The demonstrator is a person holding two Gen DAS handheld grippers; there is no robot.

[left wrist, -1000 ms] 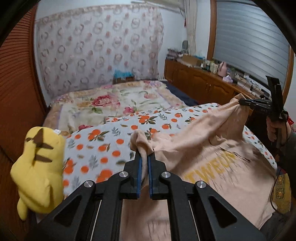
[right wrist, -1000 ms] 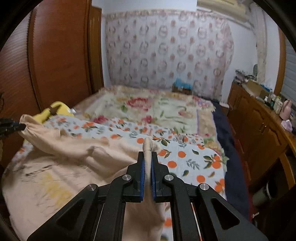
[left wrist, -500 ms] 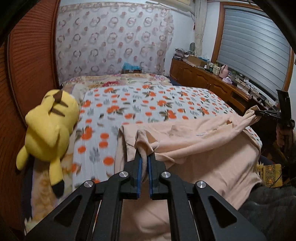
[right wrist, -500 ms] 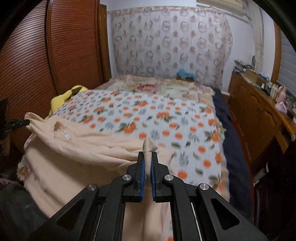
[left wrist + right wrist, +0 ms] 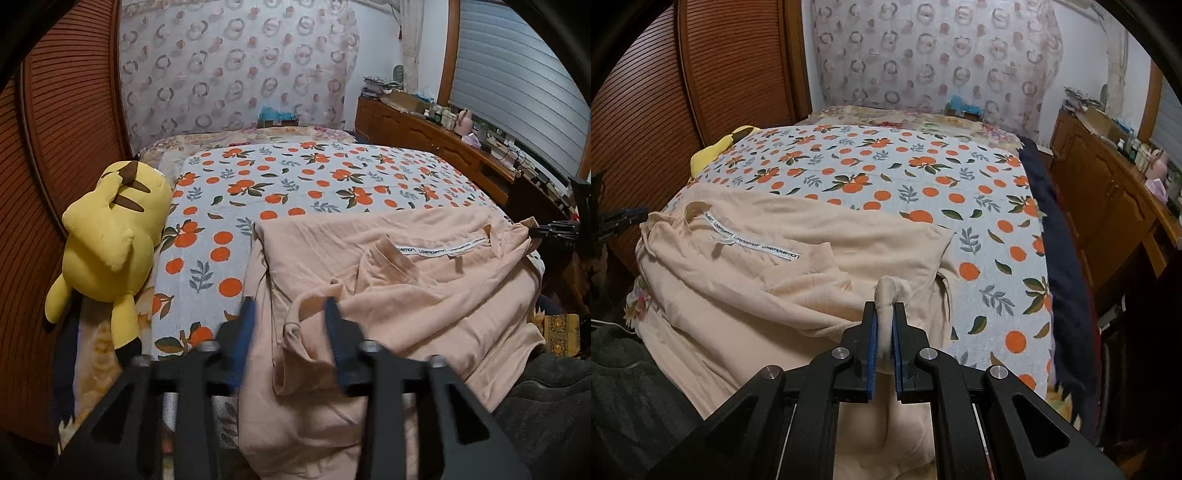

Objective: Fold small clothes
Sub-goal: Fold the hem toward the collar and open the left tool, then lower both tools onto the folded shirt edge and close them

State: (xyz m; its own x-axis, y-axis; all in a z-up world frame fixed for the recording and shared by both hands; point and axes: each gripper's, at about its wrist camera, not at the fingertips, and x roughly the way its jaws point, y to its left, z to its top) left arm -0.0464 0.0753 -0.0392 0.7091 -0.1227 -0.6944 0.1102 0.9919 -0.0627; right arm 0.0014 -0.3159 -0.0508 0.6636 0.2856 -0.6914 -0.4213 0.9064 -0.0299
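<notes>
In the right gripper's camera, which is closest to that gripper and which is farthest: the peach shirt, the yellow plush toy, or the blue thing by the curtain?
1. Peach shirt, pinched in the right gripper.
2. Yellow plush toy, far left at the bed's edge.
3. Blue thing, at the bed's far end by the curtain.

A: Left gripper [image 5: 290, 314] up close; black angular frame, 2 blurred fingers with blue pads [image 5: 246, 325]; round silver screws along the arms.

B: Right gripper [image 5: 884, 317] sharper; same black build, blue pads [image 5: 872, 339], 4 silver screw heads; dark grey knit clothing [image 5: 624, 398] with a zip at the edge.
</notes>
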